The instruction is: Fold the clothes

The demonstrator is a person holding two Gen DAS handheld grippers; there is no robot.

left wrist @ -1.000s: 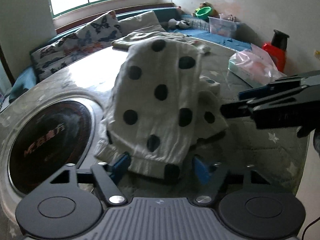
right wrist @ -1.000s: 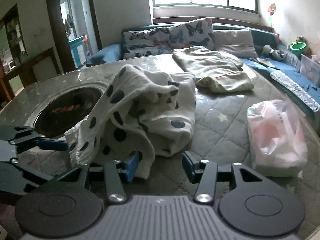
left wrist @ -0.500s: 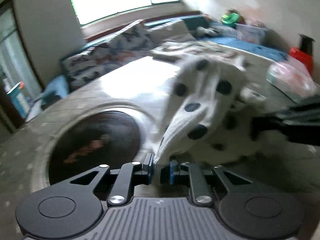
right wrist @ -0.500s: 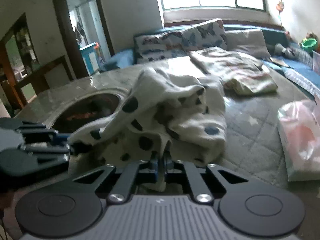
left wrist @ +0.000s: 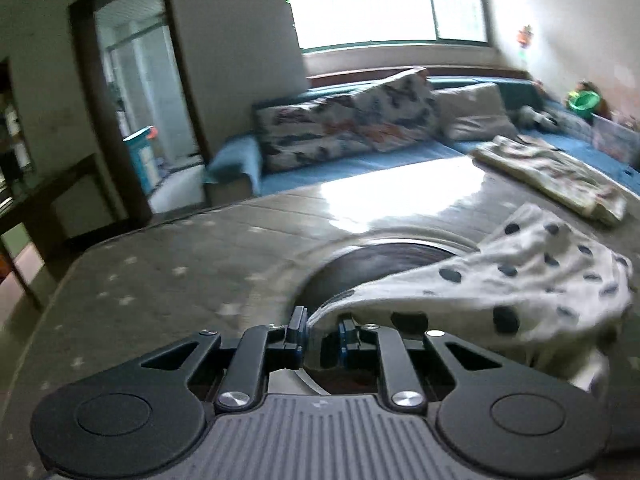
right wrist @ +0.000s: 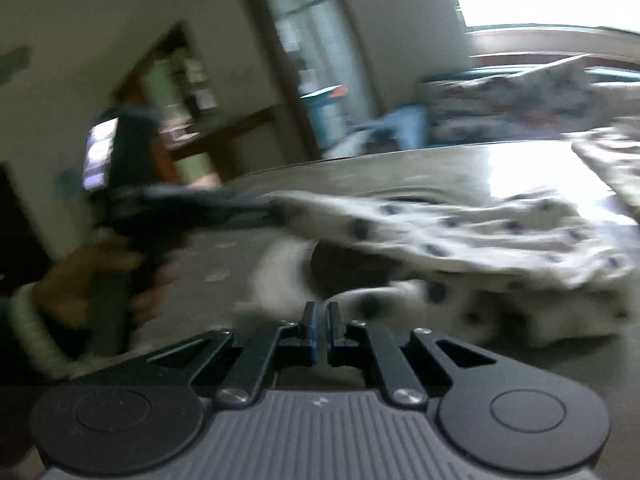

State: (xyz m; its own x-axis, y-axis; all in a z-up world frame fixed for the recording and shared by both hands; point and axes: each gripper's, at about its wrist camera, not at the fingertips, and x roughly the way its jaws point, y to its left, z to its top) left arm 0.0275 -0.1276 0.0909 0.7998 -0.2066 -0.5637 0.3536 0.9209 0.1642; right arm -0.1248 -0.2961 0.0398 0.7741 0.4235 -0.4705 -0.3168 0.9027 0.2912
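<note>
A white garment with dark polka dots (left wrist: 500, 288) lies stretched over the grey starred table cover (left wrist: 168, 280) and the dark round inset (left wrist: 384, 264). My left gripper (left wrist: 322, 322) is shut on one edge of it, and the cloth runs off to the right. The right wrist view is blurred by motion. There the garment (right wrist: 460, 232) hangs in a band from the left gripper (right wrist: 256, 210), held by a hand (right wrist: 92, 276). My right gripper (right wrist: 319, 314) is shut, with a lower edge of the same cloth at its tips.
A folded beige garment (left wrist: 552, 172) lies at the table's far right. Behind the table runs a blue sofa with patterned cushions (left wrist: 352, 128) under a bright window. A doorway (left wrist: 136, 120) and dark furniture stand at the left.
Both grippers were open one second ago. They shut on the garment's near edge and pulled it left, lifting and stretching it. Both views have swung left.
</note>
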